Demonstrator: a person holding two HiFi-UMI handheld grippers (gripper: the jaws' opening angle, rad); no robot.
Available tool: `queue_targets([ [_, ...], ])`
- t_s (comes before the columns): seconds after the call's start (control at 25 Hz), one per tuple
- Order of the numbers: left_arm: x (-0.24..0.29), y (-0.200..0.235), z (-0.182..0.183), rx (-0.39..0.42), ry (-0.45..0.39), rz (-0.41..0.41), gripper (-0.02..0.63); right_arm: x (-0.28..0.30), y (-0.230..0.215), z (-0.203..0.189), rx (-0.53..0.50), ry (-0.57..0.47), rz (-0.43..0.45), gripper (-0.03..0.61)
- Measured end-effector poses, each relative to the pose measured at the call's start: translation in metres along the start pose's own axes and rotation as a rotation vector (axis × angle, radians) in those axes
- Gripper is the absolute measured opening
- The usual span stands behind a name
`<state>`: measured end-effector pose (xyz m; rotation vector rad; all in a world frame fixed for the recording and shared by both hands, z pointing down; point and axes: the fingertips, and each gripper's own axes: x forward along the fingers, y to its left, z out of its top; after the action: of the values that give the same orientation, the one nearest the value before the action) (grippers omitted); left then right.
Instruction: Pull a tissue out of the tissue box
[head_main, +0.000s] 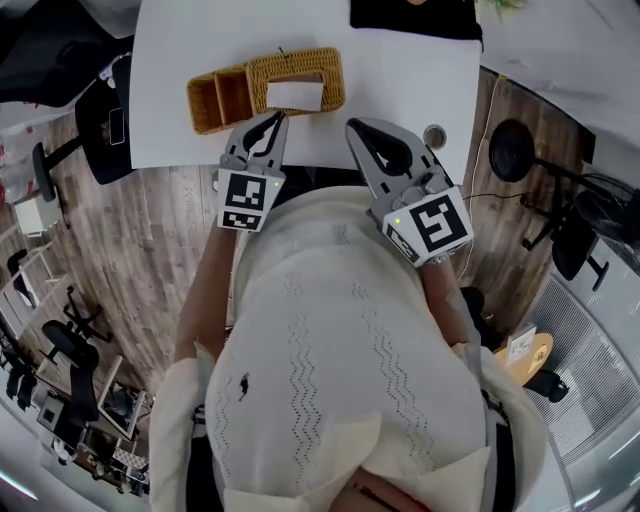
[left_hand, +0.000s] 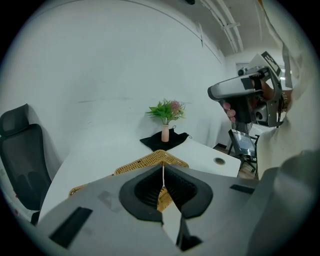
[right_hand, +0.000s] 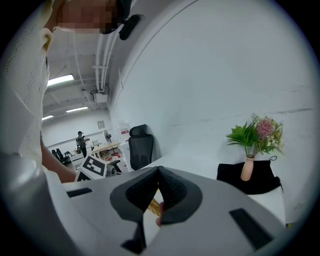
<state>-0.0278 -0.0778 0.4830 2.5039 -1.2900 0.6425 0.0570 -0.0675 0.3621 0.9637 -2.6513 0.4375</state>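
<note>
A woven wicker tissue box (head_main: 296, 72) stands on the white table (head_main: 400, 90), with a white tissue (head_main: 294, 95) showing in its top slot. My left gripper (head_main: 278, 118) hovers just before the box's near side, jaws together, nothing in them. My right gripper (head_main: 352, 125) is off to the box's right over the table edge, also shut and empty. In the left gripper view the wicker box (left_hand: 150, 161) lies right beyond the closed left gripper (left_hand: 163, 167). In the right gripper view only a sliver of wicker (right_hand: 154, 206) shows under the closed right gripper (right_hand: 158, 170).
Open wicker compartments (head_main: 220, 98) adjoin the box's left side. A black cloth (head_main: 415, 15) with a vase of flowers (left_hand: 165, 131) lies at the table's far end, and a cable grommet (head_main: 434, 135) near the right edge. An office chair (head_main: 105, 120) stands left of the table.
</note>
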Motion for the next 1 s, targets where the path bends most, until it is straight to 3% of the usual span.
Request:
queue_targets([
  [0.52,0.023,-0.014,-0.018,0.032,0.063,-0.037,0.020,0.004,0.002,-0.010,0.019,0.020,0.009,0.002],
  [0.64,0.032,-0.022,-0.022,0.090,0.093,-0.058,0.078,0.003,0.000,-0.013,0.030,0.029,0.000,0.002],
  [1.0,0.056,-0.040,-0.034,0.261,0.202,-0.112,0.078,0.003,-0.010,-0.016,0.055,0.038,-0.027,0.002],
])
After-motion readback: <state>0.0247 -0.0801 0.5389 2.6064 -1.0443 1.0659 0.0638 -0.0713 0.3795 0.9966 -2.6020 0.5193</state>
